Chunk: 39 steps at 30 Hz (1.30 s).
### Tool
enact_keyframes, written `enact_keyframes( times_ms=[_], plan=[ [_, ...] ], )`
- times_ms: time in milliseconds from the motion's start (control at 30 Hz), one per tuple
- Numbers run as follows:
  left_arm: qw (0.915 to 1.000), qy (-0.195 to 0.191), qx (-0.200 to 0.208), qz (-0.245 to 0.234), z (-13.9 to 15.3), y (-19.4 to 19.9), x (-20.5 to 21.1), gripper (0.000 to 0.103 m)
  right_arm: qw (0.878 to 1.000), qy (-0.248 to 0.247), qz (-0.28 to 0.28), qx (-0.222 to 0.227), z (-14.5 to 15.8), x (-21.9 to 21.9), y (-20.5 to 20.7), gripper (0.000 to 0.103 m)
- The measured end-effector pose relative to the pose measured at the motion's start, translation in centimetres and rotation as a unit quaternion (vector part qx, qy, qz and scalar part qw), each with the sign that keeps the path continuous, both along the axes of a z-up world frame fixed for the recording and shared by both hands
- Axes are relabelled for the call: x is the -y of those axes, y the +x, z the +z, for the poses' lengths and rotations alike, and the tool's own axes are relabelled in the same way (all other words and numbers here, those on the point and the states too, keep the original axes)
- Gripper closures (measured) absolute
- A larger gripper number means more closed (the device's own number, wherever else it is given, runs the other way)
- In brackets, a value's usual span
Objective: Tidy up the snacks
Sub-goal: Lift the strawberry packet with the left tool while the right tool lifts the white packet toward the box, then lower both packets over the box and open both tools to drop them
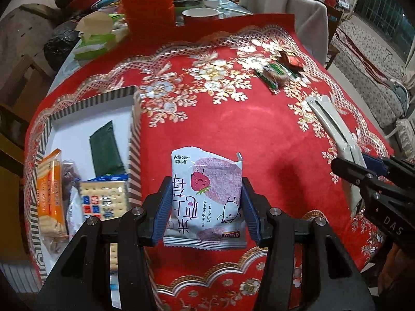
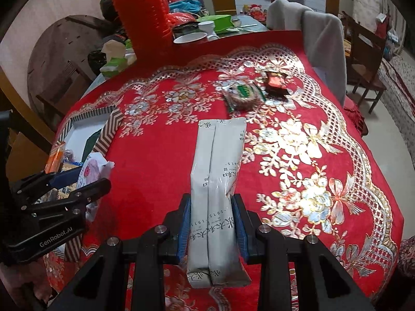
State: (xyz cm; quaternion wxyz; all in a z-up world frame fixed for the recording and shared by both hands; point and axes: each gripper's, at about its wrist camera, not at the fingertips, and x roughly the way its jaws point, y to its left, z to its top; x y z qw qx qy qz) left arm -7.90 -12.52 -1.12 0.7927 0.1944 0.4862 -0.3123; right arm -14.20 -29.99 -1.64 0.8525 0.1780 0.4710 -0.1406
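My left gripper point(image 1: 205, 202) squeezes a white snack bag point(image 1: 206, 194) with a strawberry face on it, held up over the red tablecloth point(image 1: 233, 134); my right gripper point(image 2: 213, 223) pinches a long grey packet point(image 2: 218, 181) between its blue pads point(image 2: 184, 223); just left of the snack bag sits the striped box point(image 1: 133, 134) with crackers point(image 1: 103, 199) and a dark green packet point(image 1: 105, 150) inside; far across the cloth lie a green-wrapped cookie point(image 2: 242, 94) and a small red candy point(image 2: 276, 81), close together.
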Motion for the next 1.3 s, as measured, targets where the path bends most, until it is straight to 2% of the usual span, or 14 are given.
enact_keyframes(
  times_ms=[400, 867, 1100, 1300],
  plan=[
    [0.9987, -0.025, 0.002, 0.045, 0.8, 3.5, -5.2, 0.053, 1.000, -0.001, 0.021, 0.001, 0.6, -4.3, 3.1, 0.073],
    [0.9916, -0.029, 0.012, 0.126, 0.8, 8.4, -14.4, 0.053, 0.996, 0.031, 0.084, 0.018, 1.4, -12.1, 11.1, 0.073],
    [0.9919, -0.013, 0.021, 0.124, 0.2, 9.1, -16.1, 0.053, 0.990, 0.051, 0.131, 0.018, 1.3, -16.0, 16.7, 0.073],
    [0.9917, -0.007, 0.025, 0.126, 0.0, 9.4, -16.7, 0.053, 0.987, 0.074, 0.144, 0.006, 0.6, -17.4, 20.5, 0.073]
  ],
)
